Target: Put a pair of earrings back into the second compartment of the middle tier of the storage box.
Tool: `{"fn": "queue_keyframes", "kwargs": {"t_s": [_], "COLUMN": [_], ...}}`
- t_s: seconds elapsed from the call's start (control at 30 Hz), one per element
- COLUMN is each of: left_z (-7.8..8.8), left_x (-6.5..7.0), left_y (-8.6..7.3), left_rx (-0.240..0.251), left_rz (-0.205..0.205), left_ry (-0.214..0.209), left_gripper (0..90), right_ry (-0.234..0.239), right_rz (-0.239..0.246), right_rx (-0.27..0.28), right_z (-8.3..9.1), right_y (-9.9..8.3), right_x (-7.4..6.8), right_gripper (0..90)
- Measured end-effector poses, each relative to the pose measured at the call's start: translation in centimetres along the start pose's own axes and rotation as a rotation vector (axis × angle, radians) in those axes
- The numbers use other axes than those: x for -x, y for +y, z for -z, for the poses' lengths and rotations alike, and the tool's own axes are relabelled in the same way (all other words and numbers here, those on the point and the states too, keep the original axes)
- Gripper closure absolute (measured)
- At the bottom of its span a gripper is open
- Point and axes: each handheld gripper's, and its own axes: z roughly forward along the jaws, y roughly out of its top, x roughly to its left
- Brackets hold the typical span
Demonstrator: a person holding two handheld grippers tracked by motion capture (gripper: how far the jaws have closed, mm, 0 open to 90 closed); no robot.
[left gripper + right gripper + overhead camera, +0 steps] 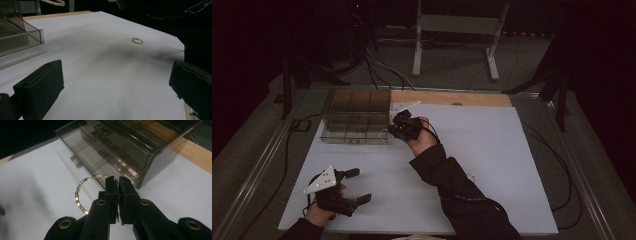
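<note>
My right gripper [118,181] is shut on a gold beaded bangle [80,195], which curves out to the left of the jaws. It hangs just in front of a smoky clear drawer box [120,145]. In the high view the right gripper [393,131] sits at the box's [357,115] near right corner, with the bangle [384,134] at its tip. My left gripper [359,185] rests open near the sheet's front left, with nothing between its jaws. In the left gripper view [117,85] a small gold ring [137,40] lies on the white sheet beside a dark sleeve.
A white sheet [492,150] covers the table, with a wooden strip [452,98] along its far edge. The person's right forearm [452,185] crosses the middle of the sheet. Cables [557,165] trail along the right side, and stand legs [457,45] rise behind the table.
</note>
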Motion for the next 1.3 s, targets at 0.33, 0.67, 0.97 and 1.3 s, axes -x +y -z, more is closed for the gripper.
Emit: {"fn": "queue_keyframes", "kwargs": {"t_s": [0.33,0.67,0.97,1.3], "left_z": [0.1,0.1,0.1,0.1], "left_x": [0.0,-0.1,-0.1,0.0], "left_y": [0.0,0.0,0.0,0.1], "left_rx": [0.003,0.006,0.010,0.014], "left_rz": [0.000,0.004,0.006,0.005], "left_ry": [-0.003,-0.004,-0.007,-0.011], "left_gripper": [0.5,0.5,0.5,0.5], "right_ry": [0.009,0.015,0.012,-0.029], "right_rz": [0.002,-0.016,-0.021,-0.018], "right_rx": [0.001,0.003,-0.007,0.011], "right_z": [-2.4,-5.1,-7.5,-9.9], "right_y": [1.4,2.6,3.4,4.4], "right_x": [-0.8,-1.4,-1.8,-2.6], "right_gripper": [86.7,86.6,86.4,86.3]}}
